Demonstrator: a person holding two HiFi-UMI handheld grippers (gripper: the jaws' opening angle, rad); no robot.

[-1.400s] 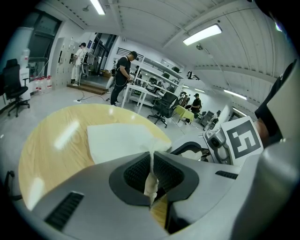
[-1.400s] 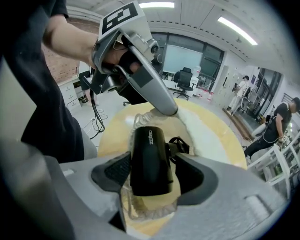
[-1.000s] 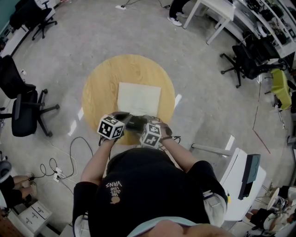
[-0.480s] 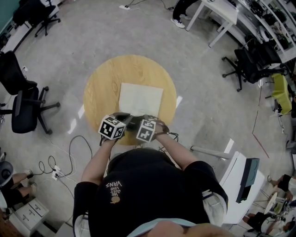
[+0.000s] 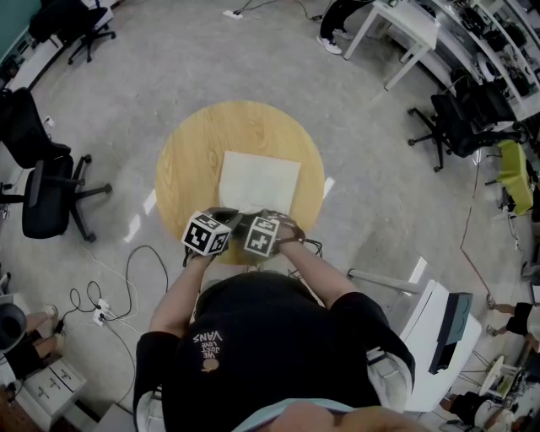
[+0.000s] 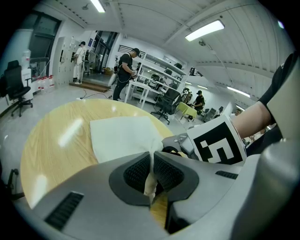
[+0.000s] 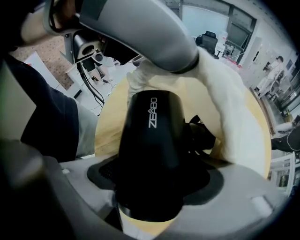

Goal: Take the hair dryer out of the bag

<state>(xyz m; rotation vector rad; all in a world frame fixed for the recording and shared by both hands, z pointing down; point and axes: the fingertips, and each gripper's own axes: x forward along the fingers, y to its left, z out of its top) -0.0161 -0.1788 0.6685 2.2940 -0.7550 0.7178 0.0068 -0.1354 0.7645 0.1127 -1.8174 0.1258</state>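
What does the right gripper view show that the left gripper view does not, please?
Only the right gripper view shows the black hair dryer, standing between the right gripper's jaws, which have just been opening. Only the left gripper view shows the left gripper's jaws shut on the edge of the white bag. Both show the bag and the round wooden table.

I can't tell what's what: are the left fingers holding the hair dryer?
No, the left fingers are closed on a fold of the white bag.

A shared lab-office: swivel chairs (image 5: 44,196), white desks (image 5: 411,18), stocked shelves (image 6: 157,75), strip lights (image 6: 210,30).
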